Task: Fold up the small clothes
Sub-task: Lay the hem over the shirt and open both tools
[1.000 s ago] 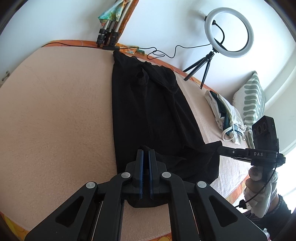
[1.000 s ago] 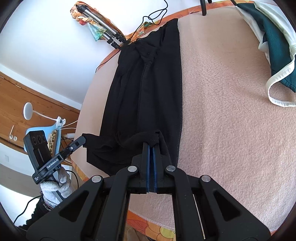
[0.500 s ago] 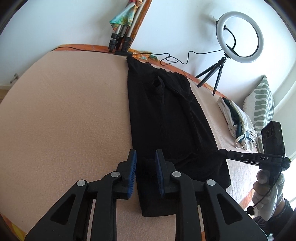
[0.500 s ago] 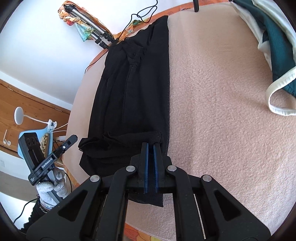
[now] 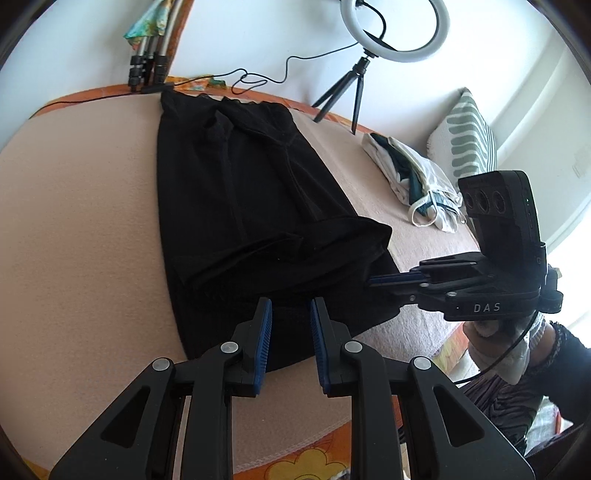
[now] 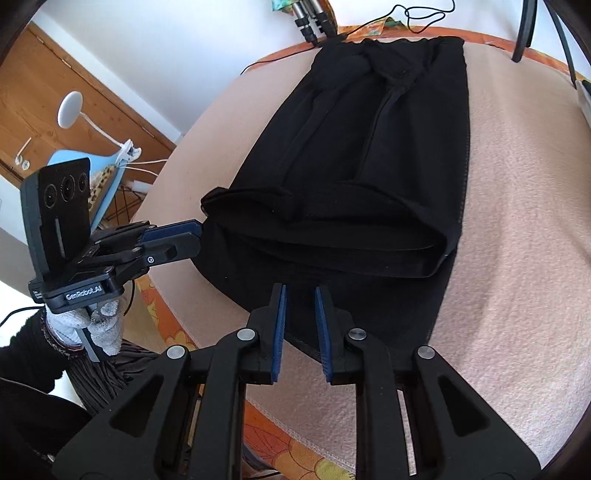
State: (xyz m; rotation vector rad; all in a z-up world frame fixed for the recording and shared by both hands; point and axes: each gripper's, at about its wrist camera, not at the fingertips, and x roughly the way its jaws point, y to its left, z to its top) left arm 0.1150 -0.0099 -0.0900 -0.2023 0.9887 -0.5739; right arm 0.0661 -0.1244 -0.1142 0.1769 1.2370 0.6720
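Note:
A long black garment (image 5: pixel 236 192) lies lengthwise on the pink blanket, its near end folded back into a loose flap (image 5: pixel 295 251). It also shows in the right wrist view (image 6: pixel 369 166). My left gripper (image 5: pixel 291 310) is open and empty, just above the garment's near hem. My right gripper (image 6: pixel 299 295) is open and empty over the near hem too. Each gripper shows in the other's view, the right gripper (image 5: pixel 373 280) at the garment's right edge, the left gripper (image 6: pixel 197 230) at its left edge.
The pink blanket (image 5: pixel 74 221) covers a bed with an orange floral edge (image 5: pixel 314 461). A white and green garment pile (image 5: pixel 413 177), a striped pillow (image 5: pixel 465 140), a ring light on a tripod (image 5: pixel 395 33) and a folded tripod (image 5: pixel 147 62) stand around the far side.
Both grippers let go of the garment's near end and opened; the left opened first. The released end lies as a folded flap. Both grippers drew back toward the near edge.

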